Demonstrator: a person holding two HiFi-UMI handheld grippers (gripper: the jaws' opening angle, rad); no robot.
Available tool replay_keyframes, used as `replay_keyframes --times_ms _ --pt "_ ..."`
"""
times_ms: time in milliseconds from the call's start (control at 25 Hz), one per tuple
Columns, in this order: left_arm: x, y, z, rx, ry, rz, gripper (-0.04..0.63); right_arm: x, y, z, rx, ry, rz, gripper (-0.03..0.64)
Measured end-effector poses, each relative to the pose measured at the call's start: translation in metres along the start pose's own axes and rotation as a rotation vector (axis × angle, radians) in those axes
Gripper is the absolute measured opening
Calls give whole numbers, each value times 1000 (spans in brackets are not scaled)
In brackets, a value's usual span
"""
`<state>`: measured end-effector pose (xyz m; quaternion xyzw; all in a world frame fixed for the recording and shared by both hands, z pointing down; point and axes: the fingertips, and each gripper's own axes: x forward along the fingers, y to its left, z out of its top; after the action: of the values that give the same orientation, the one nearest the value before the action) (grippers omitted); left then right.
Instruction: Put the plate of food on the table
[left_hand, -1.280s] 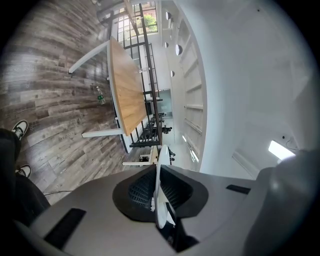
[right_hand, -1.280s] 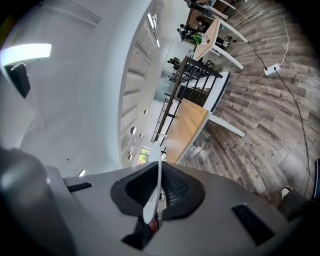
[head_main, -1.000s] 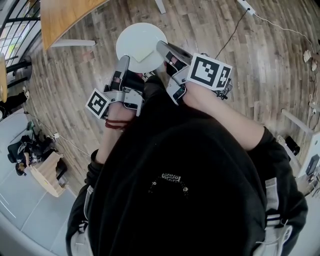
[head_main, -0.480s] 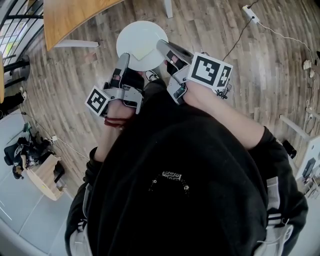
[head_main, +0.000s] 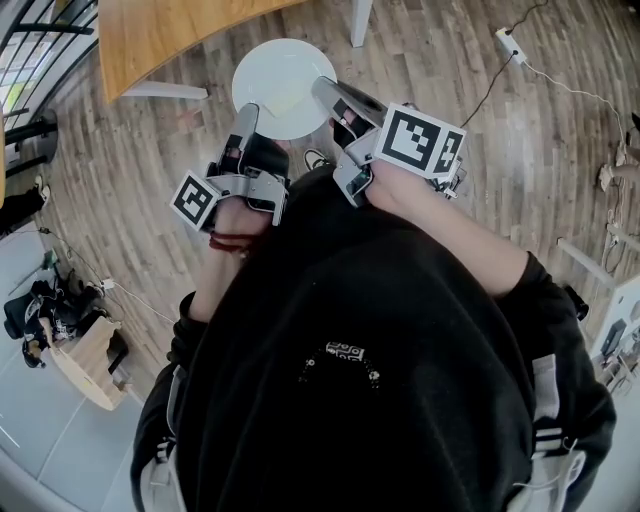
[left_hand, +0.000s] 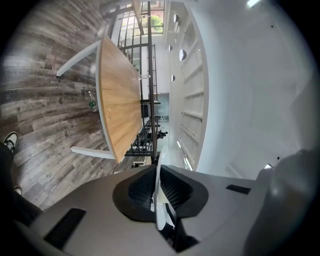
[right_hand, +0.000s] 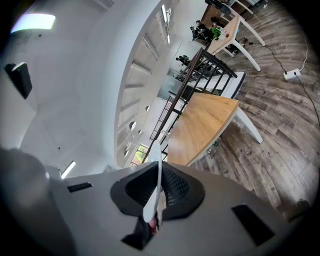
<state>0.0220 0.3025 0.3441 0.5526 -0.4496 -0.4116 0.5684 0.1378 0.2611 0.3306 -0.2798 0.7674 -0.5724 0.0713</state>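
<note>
A round white plate (head_main: 283, 75) is held level between two grippers, above a floor (head_main: 520, 150) of grey-brown wood-grain planks. The plate is smooth and shallow, with a thin rim. A pale flat patch (head_main: 280, 100) can be made out on its near half, but what it is cannot be told.

The left gripper (head_main: 247, 116) is clamped on the plate's near-left rim. The right gripper (head_main: 323, 90) is clamped on its right rim. In the left gripper view the rim is seen as a thin white line pinched between two black pads (left_hand: 141, 187) with a fine mesh texture. These are set in smooth grey jaws. The same pinch is shown in the right gripper view, where the white edge (right_hand: 152, 200) is pressed between like pads (right_hand: 175, 187). A cube (head_main: 420, 140) with black-and-white square markers is carried on each gripper.

The table (head_main: 160, 35) is seen beyond the plate at the upper left. It has a light, warm wooden top with a curved edge, borne on white slanted legs (head_main: 162, 90). The plate is held in the air just beside that edge and is not set on the top.

A white power strip (head_main: 510, 43) with a thin cable (head_main: 580, 82) lies on the floor at the right. The lower part of the head view is filled by a black garment (head_main: 360, 380).
</note>
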Motion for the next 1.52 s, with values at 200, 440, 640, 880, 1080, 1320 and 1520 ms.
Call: replay_keyframes --times_ms 200,440,640,880,1080,1320,1520 --pt "0 4 40 -6 -3 -8 23 37 10 -10 -12 4 -1 29" --pt "-2 9 83 -17 -27 -9 23 81 19 -20 -16 29 -6 29" --pt "-6 15 120 -21 -54 -5 23 117 26 -32 -22 63 -8 29" --pt "-13 20 134 -41 -80 4 23 132 30 -41 -32 90 -19 29" --pt "-12 21 142 -40 -95 13 23 143 29 -41 -14 110 -13 29" --pt "0 22 166 -33 -133 17 23 173 29 -33 -11 142 7 29" --pt "18 23 188 -29 -153 26 23 202 29 -18 -18 167 15 29"
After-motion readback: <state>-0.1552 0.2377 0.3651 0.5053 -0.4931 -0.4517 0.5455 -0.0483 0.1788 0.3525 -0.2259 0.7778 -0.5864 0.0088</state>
